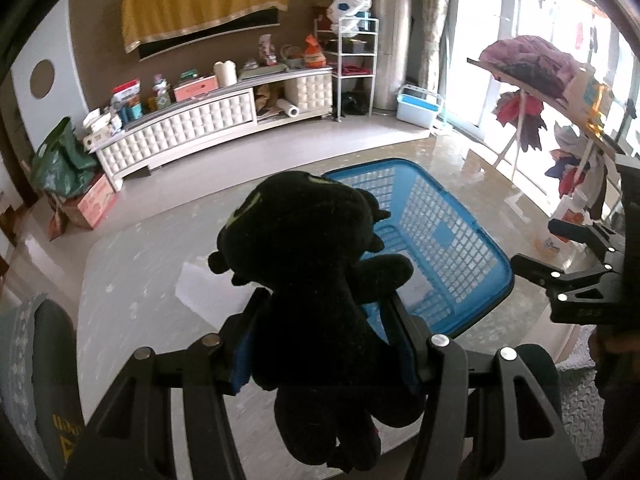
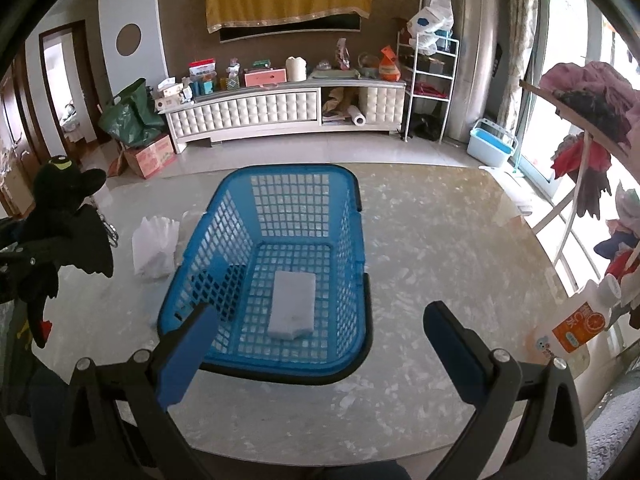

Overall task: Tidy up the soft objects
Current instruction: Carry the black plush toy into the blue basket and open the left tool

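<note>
A white tufted cabinet point(image 2: 280, 114) lines the brown wall point(image 2: 192, 52); daylight floods the right window point(image 2: 576, 80).

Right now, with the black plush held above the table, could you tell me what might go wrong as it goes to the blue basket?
1. The left gripper pinches only the black plush at its middle; floppy limbs may snag the blue basket rim.
2. The open right gripper hovers at the basket's near edge and could nudge it.

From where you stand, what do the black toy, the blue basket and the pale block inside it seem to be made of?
Black plush toy: fuzzy fabric, matte, dented where the left gripper squeezes it. Blue basket: rigid moulded plastic, slightly glossy, with lattice walls. Pale block: probably foam sponge, dull and soft-edged. Tabletop: polished, marble-patterned, reflecting light.
</note>
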Demonstrator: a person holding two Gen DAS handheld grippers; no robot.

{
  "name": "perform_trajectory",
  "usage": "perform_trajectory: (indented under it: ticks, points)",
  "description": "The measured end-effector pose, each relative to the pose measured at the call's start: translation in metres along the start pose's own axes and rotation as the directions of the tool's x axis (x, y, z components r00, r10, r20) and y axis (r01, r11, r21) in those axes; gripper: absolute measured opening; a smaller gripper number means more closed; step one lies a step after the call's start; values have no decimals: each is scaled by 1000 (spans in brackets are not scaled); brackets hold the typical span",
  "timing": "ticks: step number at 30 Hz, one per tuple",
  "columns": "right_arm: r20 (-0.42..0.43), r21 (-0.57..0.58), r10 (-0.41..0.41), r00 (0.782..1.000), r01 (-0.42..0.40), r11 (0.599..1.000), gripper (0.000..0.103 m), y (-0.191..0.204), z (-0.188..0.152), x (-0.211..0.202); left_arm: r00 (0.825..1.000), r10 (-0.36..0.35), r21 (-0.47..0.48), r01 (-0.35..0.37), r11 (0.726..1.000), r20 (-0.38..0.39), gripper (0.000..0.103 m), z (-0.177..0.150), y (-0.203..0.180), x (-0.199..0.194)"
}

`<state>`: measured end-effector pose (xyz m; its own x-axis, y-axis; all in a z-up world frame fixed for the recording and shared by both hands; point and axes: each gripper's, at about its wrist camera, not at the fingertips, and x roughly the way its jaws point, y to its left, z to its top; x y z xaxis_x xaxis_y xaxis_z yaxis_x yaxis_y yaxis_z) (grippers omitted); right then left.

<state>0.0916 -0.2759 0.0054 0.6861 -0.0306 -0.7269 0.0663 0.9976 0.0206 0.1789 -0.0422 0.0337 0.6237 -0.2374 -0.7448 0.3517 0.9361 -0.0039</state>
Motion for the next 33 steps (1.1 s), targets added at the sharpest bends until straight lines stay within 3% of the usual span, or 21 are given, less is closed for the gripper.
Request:
perform_trajectory:
  ticks: [12, 33]
  points:
    - [-3, 22, 14, 1000, -14, 1000, 103, -19, 2, 8, 998, -64, 91, 65, 994, -12, 54, 31, -39, 30]
    - [-48, 61, 33, 998, -30, 998, 103, -42, 3, 42, 991, -95, 198, 111, 974, -90, 54, 51, -76, 115]
